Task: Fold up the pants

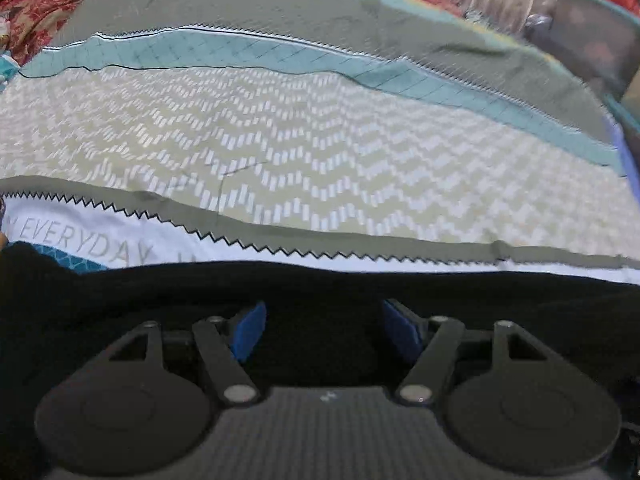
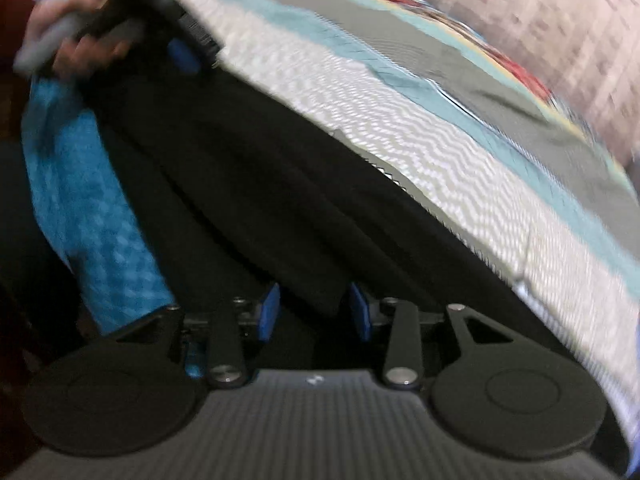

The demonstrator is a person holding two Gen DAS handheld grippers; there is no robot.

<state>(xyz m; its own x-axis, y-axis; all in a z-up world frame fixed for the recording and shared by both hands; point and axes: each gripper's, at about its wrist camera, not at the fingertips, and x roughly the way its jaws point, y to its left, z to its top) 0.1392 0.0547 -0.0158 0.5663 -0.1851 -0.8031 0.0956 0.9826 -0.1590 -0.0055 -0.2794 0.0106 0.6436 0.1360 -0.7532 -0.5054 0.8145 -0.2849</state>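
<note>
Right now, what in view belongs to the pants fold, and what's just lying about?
Job:
- black pants
- left tool, open above them
- right tool, pants fabric between its pads

Lying about:
- patterned bedsheet
- red floral cloth
- blue patterned cloth

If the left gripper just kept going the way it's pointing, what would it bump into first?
Most likely the black pants, lying right ahead of the left gripper between its open blue pads. Beyond them lies the patterned bedspread; depth is hard to judge.
</note>
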